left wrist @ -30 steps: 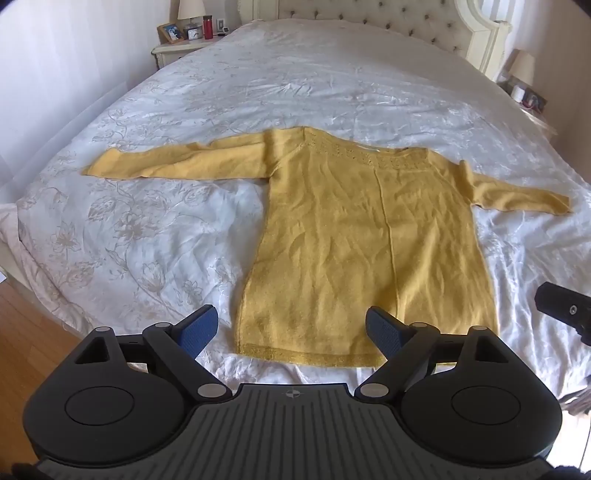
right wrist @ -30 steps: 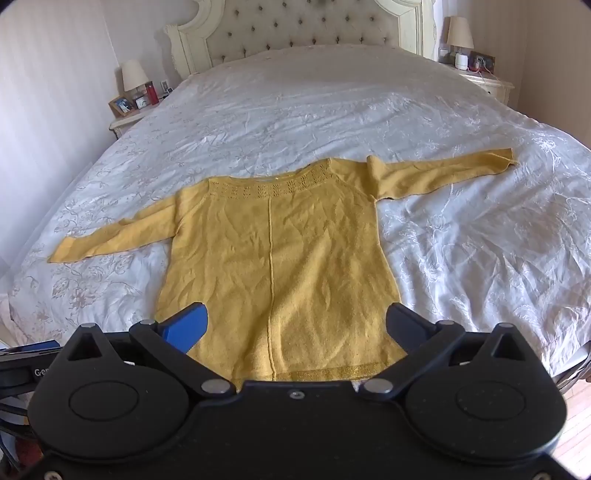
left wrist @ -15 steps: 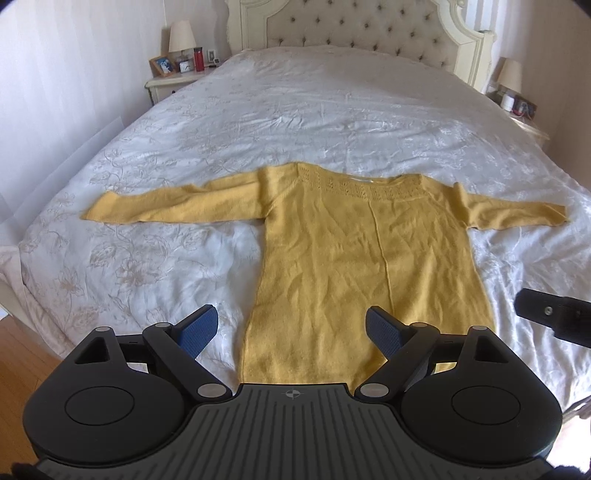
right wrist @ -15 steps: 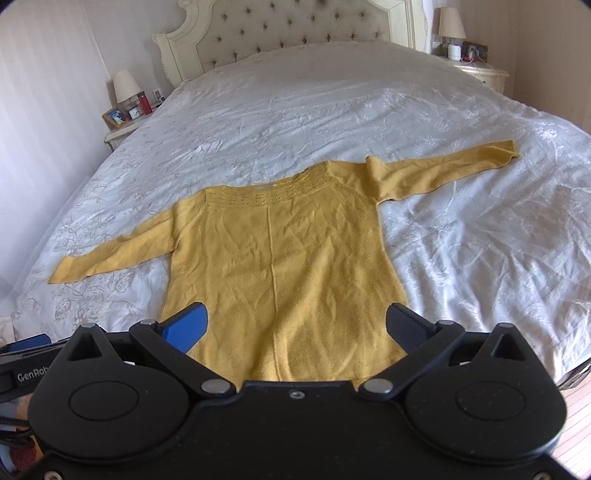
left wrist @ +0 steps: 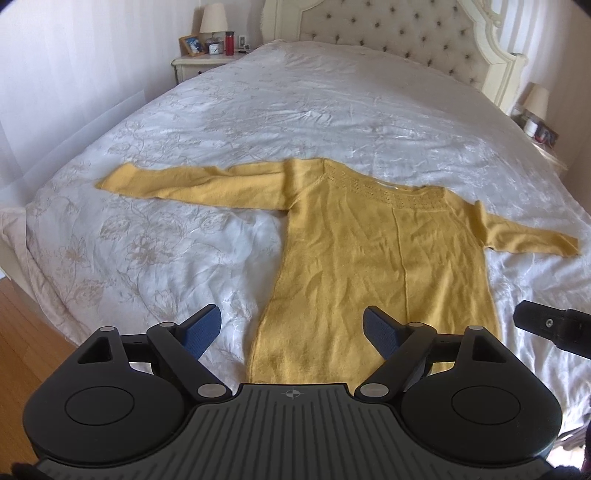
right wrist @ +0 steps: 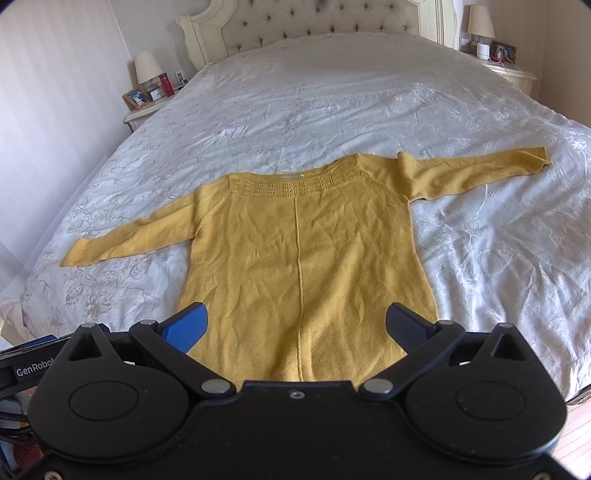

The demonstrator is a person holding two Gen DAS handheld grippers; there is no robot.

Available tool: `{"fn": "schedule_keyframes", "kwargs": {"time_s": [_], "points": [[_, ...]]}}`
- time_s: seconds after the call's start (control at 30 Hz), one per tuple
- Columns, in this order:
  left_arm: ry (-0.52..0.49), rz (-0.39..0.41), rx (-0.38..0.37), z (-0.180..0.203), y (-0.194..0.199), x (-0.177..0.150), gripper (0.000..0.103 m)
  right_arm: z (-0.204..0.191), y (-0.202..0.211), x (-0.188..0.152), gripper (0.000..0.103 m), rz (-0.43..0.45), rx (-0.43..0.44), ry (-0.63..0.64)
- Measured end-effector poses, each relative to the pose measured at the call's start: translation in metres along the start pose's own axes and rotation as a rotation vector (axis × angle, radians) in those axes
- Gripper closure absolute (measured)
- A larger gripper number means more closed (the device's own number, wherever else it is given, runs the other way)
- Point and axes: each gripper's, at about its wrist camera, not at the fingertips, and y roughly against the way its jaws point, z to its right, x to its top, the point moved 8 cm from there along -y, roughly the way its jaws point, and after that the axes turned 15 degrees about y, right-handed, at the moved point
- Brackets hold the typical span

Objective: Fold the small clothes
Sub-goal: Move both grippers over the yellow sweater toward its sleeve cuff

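Between the spread blue pads of the left gripper (left wrist: 292, 326), nothing is being held: its jaws are standing wide open above the hem of the yellow sweater (left wrist: 369, 266). The right gripper (right wrist: 296, 325) is hovering likewise, jaws parted and empty, over the same hem. The sweater is lying flat and face up on the white bedspread (left wrist: 229, 122), neckline toward twelve o'clock, hem toward six. In the left wrist view its left sleeve (left wrist: 192, 184) is reaching out to ten o'clock and its right sleeve (left wrist: 528, 236) to three o'clock.

Judging from this, no fold has begun. To start well, each gripper is probably best pinching a sleeve cuff or shoulder, lifting only slightly and carrying the fabric across the body without dragging the bedspread into wrinkles.

Compared with a second ago, both cameras are tilting up: the tufted headboard (right wrist: 314, 26) is showing more fully, the hem is sinking behind the gripper bodies, and the sweater itself is lying unmoved.
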Motion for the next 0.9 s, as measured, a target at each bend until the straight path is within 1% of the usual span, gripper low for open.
{"fn": "schedule_keyframes", "kwargs": {"time_s": [0.17,0.23,0.37,0.43,0.57,0.63,0.73,0.77,0.8,0.83,0.9], "points": [[0.032,0.003,0.02,-0.014,-0.005,0.005,0.021,-0.003,-0.003,0.001,0.001,-0.008,0.013,-0.015],[0.036,0.006,0.026,-0.017,-0.007,0.007,0.021,-0.004,-0.006,0.0,0.001,-0.024,0.021,-0.025],[0.006,0.02,0.044,-0.016,-0.01,0.009,0.021,-0.005,-0.015,-0.006,0.001,-0.062,0.075,-0.056],[-0.005,0.029,0.047,-0.014,-0.012,0.01,0.021,-0.001,-0.02,-0.007,0.001,-0.084,0.077,-0.064],[-0.018,0.037,0.049,-0.003,-0.024,0.015,0.021,0.007,-0.03,-0.006,0.001,-0.101,0.088,-0.065],[-0.013,0.038,0.041,0.004,-0.03,0.017,0.021,0.016,-0.035,-0.003,0.001,-0.108,0.091,-0.066],[0.021,0.003,0.008,0.017,-0.043,0.019,0.021,0.035,-0.044,0.001,0.002,-0.12,0.108,-0.09],[0.034,-0.015,0.004,0.022,-0.049,0.018,0.021,0.043,-0.048,0.002,0.004,-0.133,0.114,-0.098],[0.044,-0.027,-0.001,0.028,-0.055,0.018,0.021,0.05,-0.053,0.003,0.012,-0.143,0.117,-0.106],[0.043,-0.034,0.002,0.034,-0.06,0.018,0.022,0.058,-0.059,0.003,0.013,-0.161,0.121,-0.118],[0.024,-0.049,0.016,0.049,-0.069,0.017,0.026,0.075,-0.07,0.002,0.014,-0.188,0.14,-0.147]]}}
